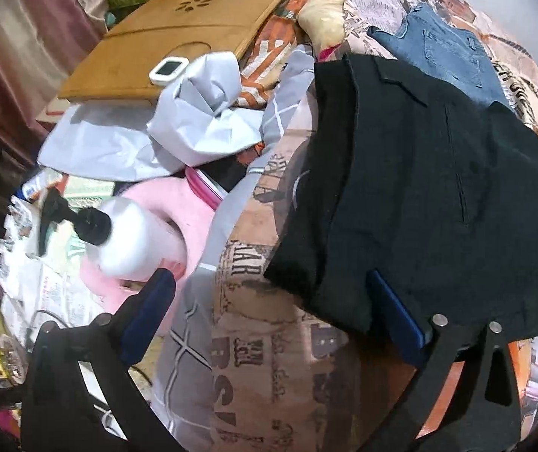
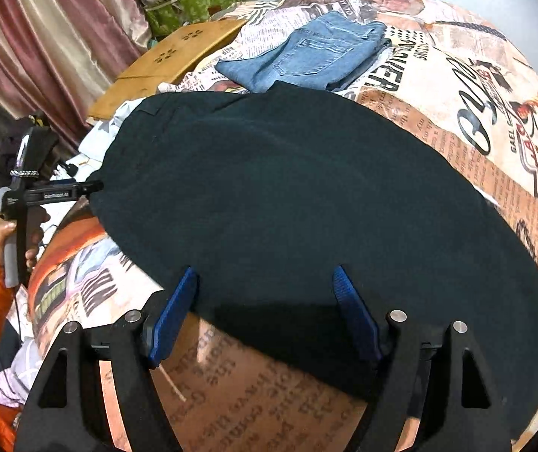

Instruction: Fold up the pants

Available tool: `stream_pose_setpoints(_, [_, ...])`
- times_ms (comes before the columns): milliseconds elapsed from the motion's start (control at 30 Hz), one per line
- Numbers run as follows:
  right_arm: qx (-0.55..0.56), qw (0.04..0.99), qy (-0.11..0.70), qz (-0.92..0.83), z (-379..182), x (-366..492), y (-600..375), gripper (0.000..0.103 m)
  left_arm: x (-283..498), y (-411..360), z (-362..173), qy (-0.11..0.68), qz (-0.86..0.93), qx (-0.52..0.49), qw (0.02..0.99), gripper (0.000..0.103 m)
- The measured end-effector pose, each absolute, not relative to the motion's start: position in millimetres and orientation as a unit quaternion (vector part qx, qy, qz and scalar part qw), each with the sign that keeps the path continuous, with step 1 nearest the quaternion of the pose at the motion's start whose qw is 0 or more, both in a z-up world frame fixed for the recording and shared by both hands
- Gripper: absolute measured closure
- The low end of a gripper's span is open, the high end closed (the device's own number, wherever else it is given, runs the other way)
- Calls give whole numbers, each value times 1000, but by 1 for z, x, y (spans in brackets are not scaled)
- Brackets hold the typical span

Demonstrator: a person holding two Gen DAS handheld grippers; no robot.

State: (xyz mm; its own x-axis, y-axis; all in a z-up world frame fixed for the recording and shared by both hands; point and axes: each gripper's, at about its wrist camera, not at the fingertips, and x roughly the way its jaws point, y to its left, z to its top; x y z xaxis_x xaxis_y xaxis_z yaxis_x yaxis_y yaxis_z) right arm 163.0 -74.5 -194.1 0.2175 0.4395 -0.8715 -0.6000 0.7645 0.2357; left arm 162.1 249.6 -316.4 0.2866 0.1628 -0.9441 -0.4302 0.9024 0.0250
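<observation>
Right wrist view: the right gripper [image 2: 265,316] hangs with jaws spread wide over the near edge of the black pants [image 2: 306,196], gripping nothing. Left of it, the left gripper [image 1: 269,301] is wide too, 1 pad on the pants' corner. Beyond them lie folded jeans [image 2: 317,56].

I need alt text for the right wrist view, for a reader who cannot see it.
Black pants lie spread on a newspaper-print bedspread, with the open right gripper over their near edge. Folded blue jeans lie behind; the left gripper reaches the pants' left edge.
</observation>
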Motion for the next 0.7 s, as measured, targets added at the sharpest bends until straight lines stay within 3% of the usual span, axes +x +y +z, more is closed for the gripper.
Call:
stream_pose_setpoints(467, [49,848,482,216,-155,155,-185,32,246,165,-231,522,93,-79,844,0])
stream_pose_setpoints(700, [75,871,467,130,-150,146,-258,31,327,95,-239,536,14,-95,839,0])
